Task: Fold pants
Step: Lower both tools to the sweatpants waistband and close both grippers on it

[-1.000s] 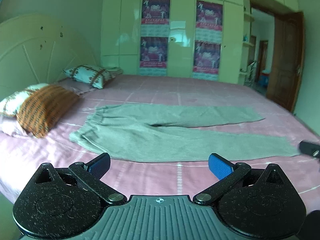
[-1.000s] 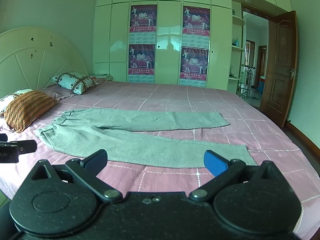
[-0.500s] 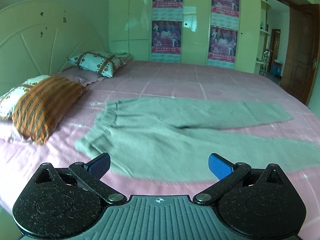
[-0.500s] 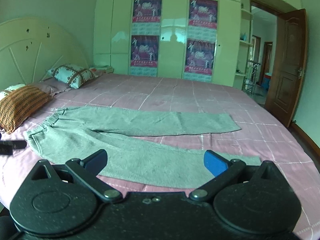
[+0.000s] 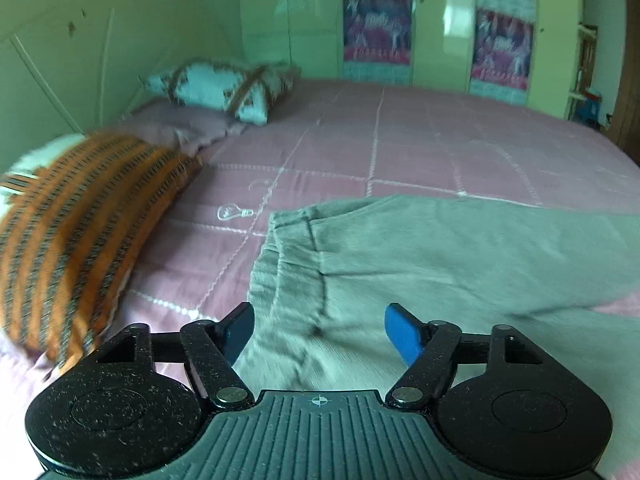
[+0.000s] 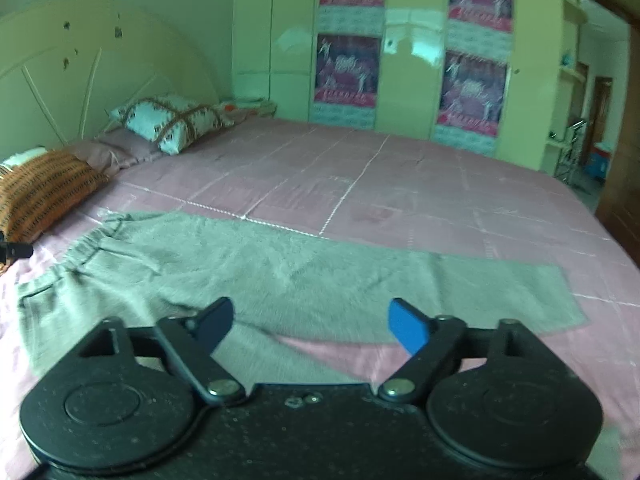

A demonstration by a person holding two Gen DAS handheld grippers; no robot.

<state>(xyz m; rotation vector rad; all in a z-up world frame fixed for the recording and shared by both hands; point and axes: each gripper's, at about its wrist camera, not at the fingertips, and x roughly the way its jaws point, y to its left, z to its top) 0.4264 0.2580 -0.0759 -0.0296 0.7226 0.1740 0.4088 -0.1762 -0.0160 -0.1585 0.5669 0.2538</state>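
The grey pants (image 6: 256,280) are spread flat on the pink bed (image 6: 400,184) — legs apart, ready for folding — while the left tool (image 5: 318,332) is held released over the waistband and the right tool (image 6: 310,322), likewise released and grasping nothing, over the legs.

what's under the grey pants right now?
The grey pants lie flat on the pink quilted bedspread, which shows all around them and in the gap between the legs. Whatever sits directly beneath the fabric is covered. Both tongs are open above them.
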